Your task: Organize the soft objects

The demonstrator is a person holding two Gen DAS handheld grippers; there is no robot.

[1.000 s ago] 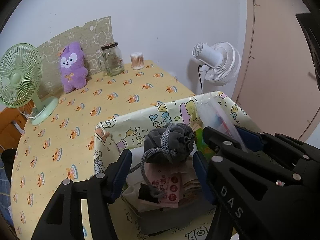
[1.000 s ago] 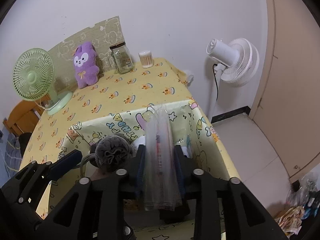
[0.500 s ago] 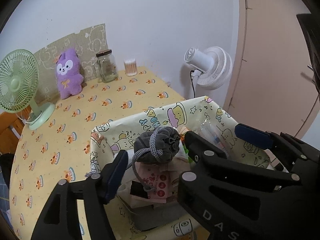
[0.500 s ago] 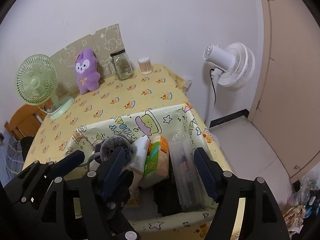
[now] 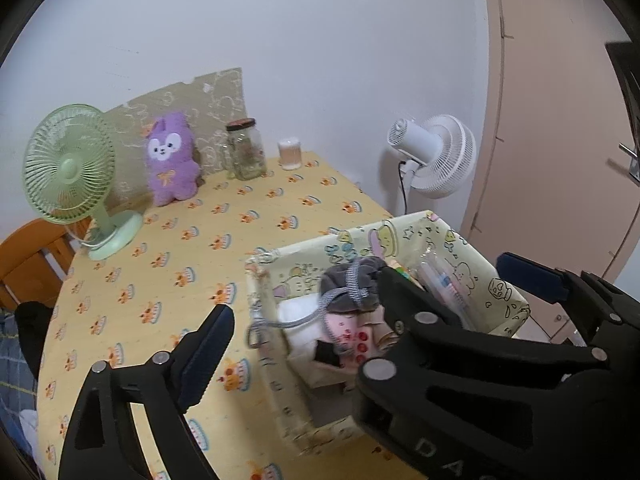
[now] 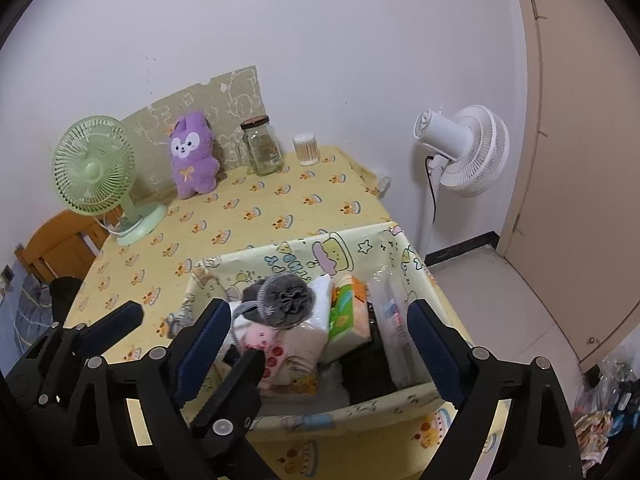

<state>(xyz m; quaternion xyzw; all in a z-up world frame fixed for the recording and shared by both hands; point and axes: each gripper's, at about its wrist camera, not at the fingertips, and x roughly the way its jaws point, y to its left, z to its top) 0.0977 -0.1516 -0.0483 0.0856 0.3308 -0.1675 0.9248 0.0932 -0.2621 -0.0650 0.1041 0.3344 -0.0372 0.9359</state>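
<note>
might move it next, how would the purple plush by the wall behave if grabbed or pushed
The purple plush looks fuzzy and stuffed, so it is probably light and would squash between pads. It seems to lean upright against the wall panel, so a push would likely topple it, not roll it.

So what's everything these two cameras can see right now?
Yellow cartoon-print fabric storage box: one, near table edge.
Grey drawstring pouch: one, atop box contents.
Green-orange tissue pack: one, in box.
Clear plastic bag: one, box's right side.
Purple plush bunny: one, by wall.
Green desk fan: one, table's left.
Glass jar: one, beside bunny.
Cotton-swab tub: one, beside jar.
White standing fan: one, floor.
Left tool: black, opening, nothing gripped.
Right tool: black, opening, nothing gripped.
</note>
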